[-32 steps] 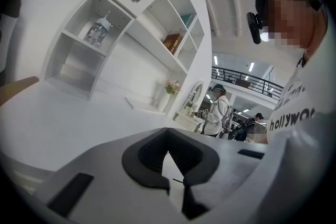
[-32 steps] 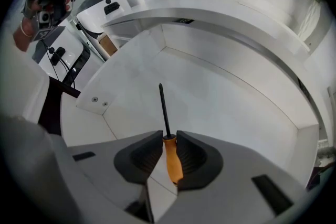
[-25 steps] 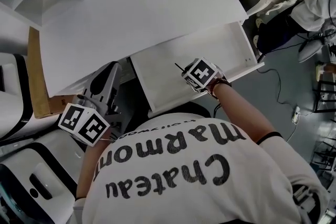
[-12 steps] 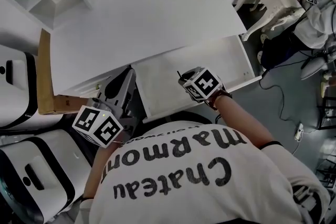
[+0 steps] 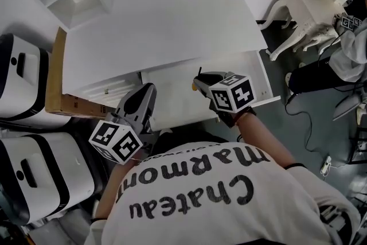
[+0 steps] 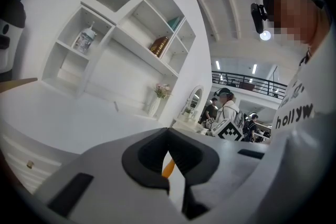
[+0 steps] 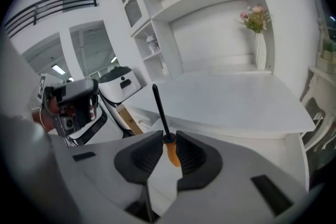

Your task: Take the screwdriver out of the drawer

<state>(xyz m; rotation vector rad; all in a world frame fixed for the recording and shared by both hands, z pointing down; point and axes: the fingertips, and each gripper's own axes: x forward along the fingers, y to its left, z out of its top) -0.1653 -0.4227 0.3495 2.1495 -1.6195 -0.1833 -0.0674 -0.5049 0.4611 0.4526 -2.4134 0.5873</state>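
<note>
Nearest you, your right gripper [image 7: 168,134] has its jaws clamped on the orange handle of the screwdriver [image 7: 171,153]; only its own view shows that grip, with a pad on each side of the handle just below the dark collar; the handle's lower end is hidden behind the jaws. The tool's long axis runs along the gripper's line; the black shaft rises past the fingertips, leaning a little left, with its tip pointing away from you toward the desk [image 7: 236,97]. From the head view you see only the thin dark shaft poking out beyond the right gripper [image 5: 199,81], which hangs over the open drawer [image 5: 172,89]; the handle is covered there by the gripper body. Your left gripper [image 5: 148,92] sits at the drawer's left edge; in the left gripper view [image 6: 168,132] its jaw tips meet; a sliver of orange shows in the slit behind them, and you cannot tell what it is. Farther off, the shelf unit [image 7: 173,2] and a vase of flowers [image 7: 255,34] stand at the back of the desk.
</note>
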